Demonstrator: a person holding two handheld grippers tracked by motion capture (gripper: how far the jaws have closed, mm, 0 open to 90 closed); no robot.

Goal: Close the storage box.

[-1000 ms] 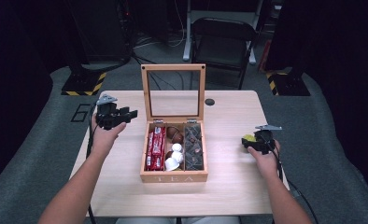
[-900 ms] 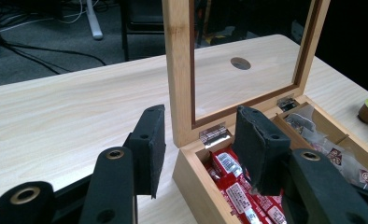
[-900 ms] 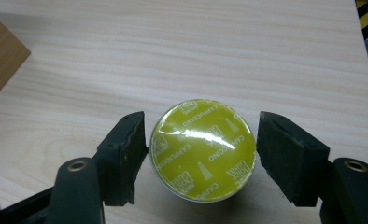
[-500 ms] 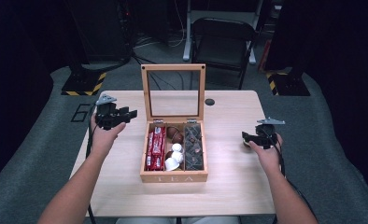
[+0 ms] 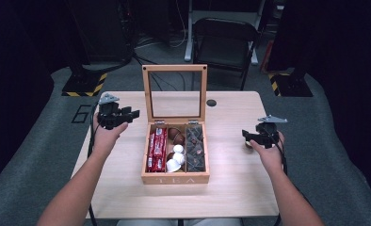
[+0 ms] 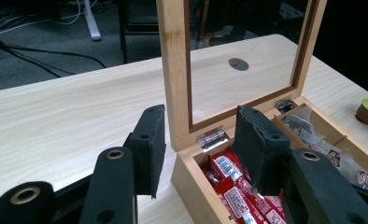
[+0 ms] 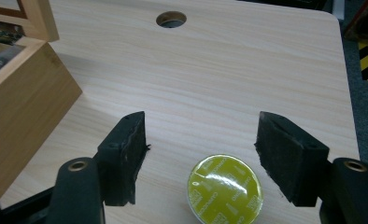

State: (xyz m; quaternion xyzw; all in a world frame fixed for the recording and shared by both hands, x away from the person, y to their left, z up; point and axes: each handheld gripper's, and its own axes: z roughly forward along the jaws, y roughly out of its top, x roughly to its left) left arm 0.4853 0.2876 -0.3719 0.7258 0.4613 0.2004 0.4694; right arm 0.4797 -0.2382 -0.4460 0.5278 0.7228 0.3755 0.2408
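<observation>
On the worktop (image 5: 230, 188): tea box (image 5: 175, 176), lid up, centre. Left claw (image 6: 198, 149) spread beside the box's rear corner. Right claw (image 7: 203, 156) spread around a green-lidded capsule (image 7: 225, 190), not touching.

The pale matt wood-grain table (image 7: 229, 79) is carrying a light smooth wooden tea box (image 5: 175, 178) (small shiny metal hinges (image 6: 212, 138)) and a glossy green foil-topped capsule (image 7: 225, 190).
</observation>
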